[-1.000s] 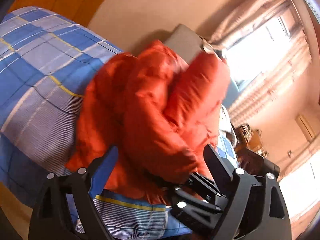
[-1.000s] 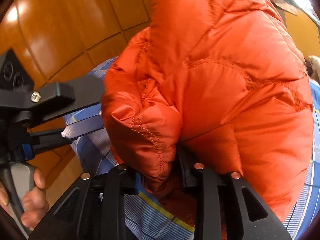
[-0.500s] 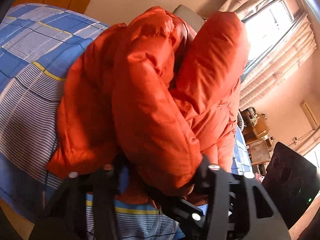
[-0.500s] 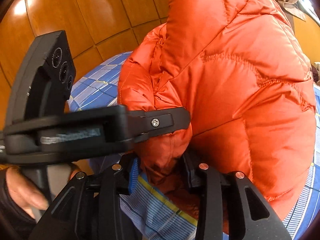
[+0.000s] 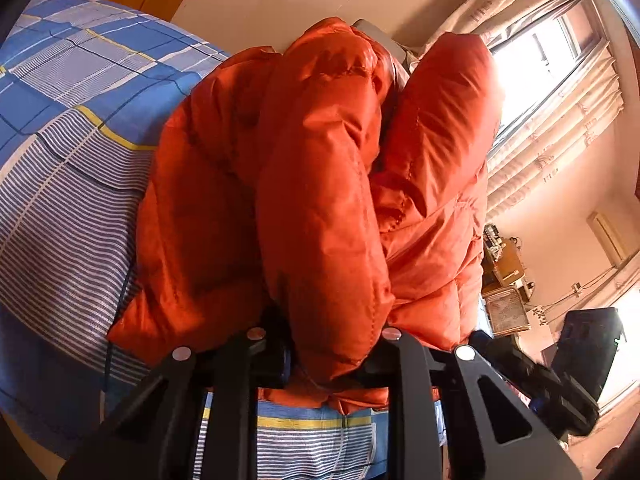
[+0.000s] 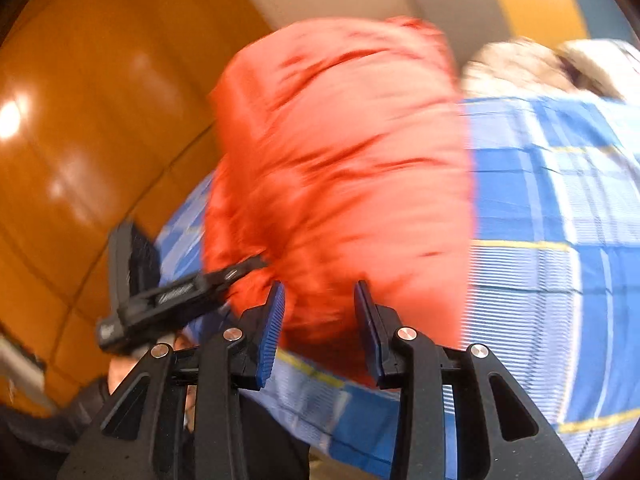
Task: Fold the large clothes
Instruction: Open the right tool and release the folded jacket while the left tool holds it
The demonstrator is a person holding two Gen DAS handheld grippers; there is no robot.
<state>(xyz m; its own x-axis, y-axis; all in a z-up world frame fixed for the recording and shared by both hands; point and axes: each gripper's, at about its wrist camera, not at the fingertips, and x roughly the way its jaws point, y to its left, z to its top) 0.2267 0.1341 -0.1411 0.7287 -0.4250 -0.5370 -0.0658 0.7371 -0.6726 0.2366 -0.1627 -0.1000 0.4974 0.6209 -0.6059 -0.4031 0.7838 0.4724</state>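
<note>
jacket (image 5: 320, 208): 1 orange | gripper: 2 | bedsheet (image 5: 68, 184): 1 checked

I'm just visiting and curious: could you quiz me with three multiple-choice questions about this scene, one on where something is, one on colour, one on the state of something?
1. Where does the jacket lie?
A. on the checked bedspread
B. on a chair
C. on the floor

2. What colour is the jacket?
A. green
B. orange-red
C. black

3. What is between the left gripper's closing jaws?
A. nothing
B. a pillow
C. a puffy fold of jacket

Answers: 1 A, blue checks surround it; 2 B, both views show orange-red; 3 C, the fold bulges between the fingers.
</note>
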